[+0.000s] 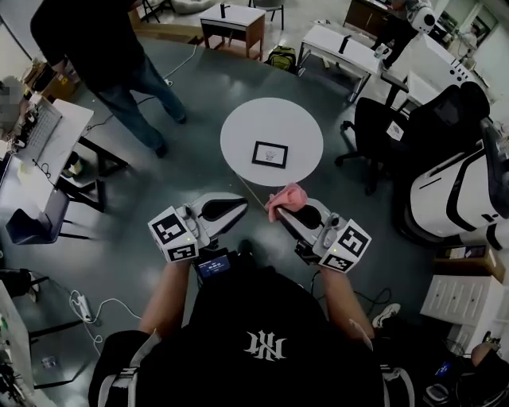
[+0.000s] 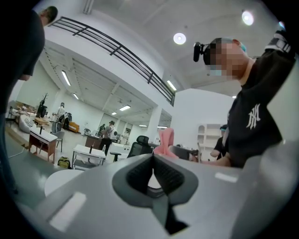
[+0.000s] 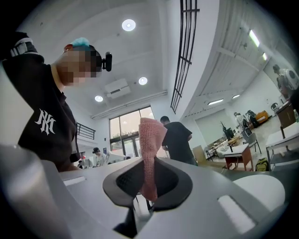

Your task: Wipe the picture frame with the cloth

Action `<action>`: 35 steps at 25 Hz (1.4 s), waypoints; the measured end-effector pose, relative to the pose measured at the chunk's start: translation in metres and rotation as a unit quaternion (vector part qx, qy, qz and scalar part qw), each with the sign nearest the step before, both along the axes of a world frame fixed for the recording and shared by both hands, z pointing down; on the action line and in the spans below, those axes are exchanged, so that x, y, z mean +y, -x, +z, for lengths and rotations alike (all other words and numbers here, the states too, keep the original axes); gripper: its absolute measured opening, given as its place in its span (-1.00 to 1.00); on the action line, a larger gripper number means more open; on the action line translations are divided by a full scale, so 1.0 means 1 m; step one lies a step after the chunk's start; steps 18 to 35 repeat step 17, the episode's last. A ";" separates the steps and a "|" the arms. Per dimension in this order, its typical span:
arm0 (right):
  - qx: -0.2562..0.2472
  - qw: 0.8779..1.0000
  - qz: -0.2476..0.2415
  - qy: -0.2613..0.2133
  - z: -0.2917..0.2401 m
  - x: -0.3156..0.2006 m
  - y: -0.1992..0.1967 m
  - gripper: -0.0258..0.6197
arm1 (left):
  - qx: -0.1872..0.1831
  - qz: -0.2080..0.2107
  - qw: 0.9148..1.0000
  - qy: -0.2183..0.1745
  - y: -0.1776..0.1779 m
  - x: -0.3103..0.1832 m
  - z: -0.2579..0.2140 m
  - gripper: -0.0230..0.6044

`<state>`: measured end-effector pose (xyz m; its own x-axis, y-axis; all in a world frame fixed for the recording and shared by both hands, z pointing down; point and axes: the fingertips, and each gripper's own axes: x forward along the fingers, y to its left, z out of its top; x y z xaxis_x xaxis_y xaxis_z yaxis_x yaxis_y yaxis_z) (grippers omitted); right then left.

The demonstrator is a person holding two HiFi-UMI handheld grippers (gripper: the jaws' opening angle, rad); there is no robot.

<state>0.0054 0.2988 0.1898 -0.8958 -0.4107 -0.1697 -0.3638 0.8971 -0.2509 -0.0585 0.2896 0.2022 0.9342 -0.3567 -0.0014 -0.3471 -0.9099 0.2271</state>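
A small black picture frame lies flat on the round white table ahead of me. My right gripper is shut on a pink cloth, held in the air short of the table's near edge. In the right gripper view the pink cloth stands up between the closed jaws. My left gripper hangs beside it to the left, jaws shut with nothing in them. The left gripper view shows the pink cloth beyond its jaws.
A person in dark clothes stands at the far left of the table. A black office chair and a white chair are at the right. Desks line the left side, more tables the back.
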 end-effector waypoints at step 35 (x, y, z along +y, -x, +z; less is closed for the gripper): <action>0.003 0.998 -0.016 0.055 0.038 0.074 -0.022 -0.82 | -0.022 0.030 0.999 0.028 -0.043 0.076 0.025 -0.92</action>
